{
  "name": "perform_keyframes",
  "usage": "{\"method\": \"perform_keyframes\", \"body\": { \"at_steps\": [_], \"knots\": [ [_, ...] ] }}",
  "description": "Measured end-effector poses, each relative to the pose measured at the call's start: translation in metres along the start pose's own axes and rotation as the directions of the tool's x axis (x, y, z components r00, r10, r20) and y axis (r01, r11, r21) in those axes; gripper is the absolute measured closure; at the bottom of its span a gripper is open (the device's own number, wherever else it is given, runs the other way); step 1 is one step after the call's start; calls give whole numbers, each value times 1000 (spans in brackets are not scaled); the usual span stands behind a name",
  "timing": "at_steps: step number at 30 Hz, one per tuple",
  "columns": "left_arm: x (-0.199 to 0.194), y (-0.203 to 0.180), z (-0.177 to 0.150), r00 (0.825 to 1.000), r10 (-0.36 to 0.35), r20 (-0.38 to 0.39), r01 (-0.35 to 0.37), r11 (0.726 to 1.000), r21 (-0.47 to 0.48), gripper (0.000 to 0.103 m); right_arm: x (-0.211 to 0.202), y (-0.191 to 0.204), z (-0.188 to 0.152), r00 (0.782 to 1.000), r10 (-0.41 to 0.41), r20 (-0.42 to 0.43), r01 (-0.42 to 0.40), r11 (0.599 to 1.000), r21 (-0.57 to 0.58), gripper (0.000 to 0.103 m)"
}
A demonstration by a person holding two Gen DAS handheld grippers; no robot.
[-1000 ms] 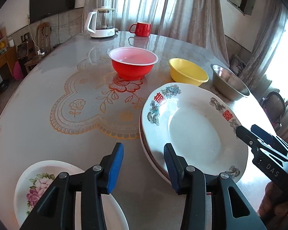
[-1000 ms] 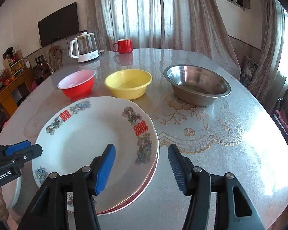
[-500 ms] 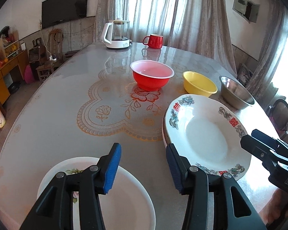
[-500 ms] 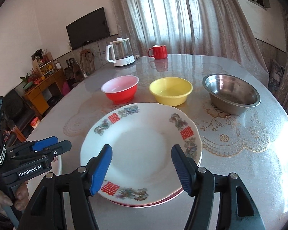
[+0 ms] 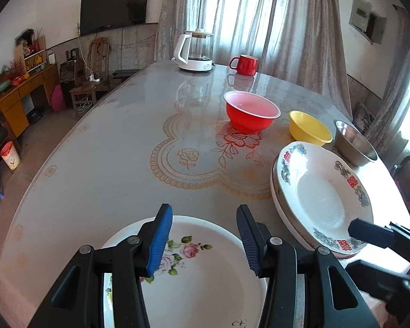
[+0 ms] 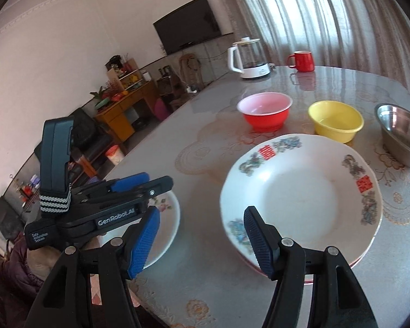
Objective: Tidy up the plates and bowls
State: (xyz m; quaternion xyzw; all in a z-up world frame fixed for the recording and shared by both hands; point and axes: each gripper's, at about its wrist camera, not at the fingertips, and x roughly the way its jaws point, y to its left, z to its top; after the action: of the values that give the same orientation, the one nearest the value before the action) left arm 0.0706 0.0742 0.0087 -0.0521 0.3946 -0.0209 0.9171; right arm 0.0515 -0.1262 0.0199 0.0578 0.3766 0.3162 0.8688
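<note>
A white plate with pink roses [image 5: 194, 270] lies at the table's near edge, under my open, empty left gripper [image 5: 205, 235]; it also shows in the right wrist view [image 6: 164, 218]. A stack of deep plates with red characters [image 5: 319, 194] lies to its right, also seen from the right wrist [image 6: 303, 194]. My right gripper [image 6: 202, 240] is open and empty, over the table between the two. A red bowl [image 5: 250, 114], a yellow bowl [image 5: 309, 131] and a steel bowl [image 5: 352, 142] stand in a row behind.
A white kettle [image 5: 195, 52] and a red mug [image 5: 244, 64] stand at the table's far end. The left gripper body [image 6: 101, 202] shows in the right wrist view. The table edge [image 5: 41, 180] curves on the left, with furniture beyond.
Both grippers have pulled back and swung left. The rose plate now lies under the left gripper. Both stay open.
</note>
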Motion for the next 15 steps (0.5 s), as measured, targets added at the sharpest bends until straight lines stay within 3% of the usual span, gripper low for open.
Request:
{"method": "perform_keyframes", "body": {
  "at_steps": [7,12,15],
  "knots": [
    [-2,32,-5,1000,26,-10,-27,998,-53,53,35,23,-12,980,153,-124,-156,988,-11,38],
    [0,72,-15,998,23,-63,-31,990,-136,53,57,23,-20,968,167,-188,-165,986,22,38],
    [-7,92,-26,998,20,-56,-29,985,-169,53,66,17,-23,964,166,-209,-159,986,50,38]
  ]
}}
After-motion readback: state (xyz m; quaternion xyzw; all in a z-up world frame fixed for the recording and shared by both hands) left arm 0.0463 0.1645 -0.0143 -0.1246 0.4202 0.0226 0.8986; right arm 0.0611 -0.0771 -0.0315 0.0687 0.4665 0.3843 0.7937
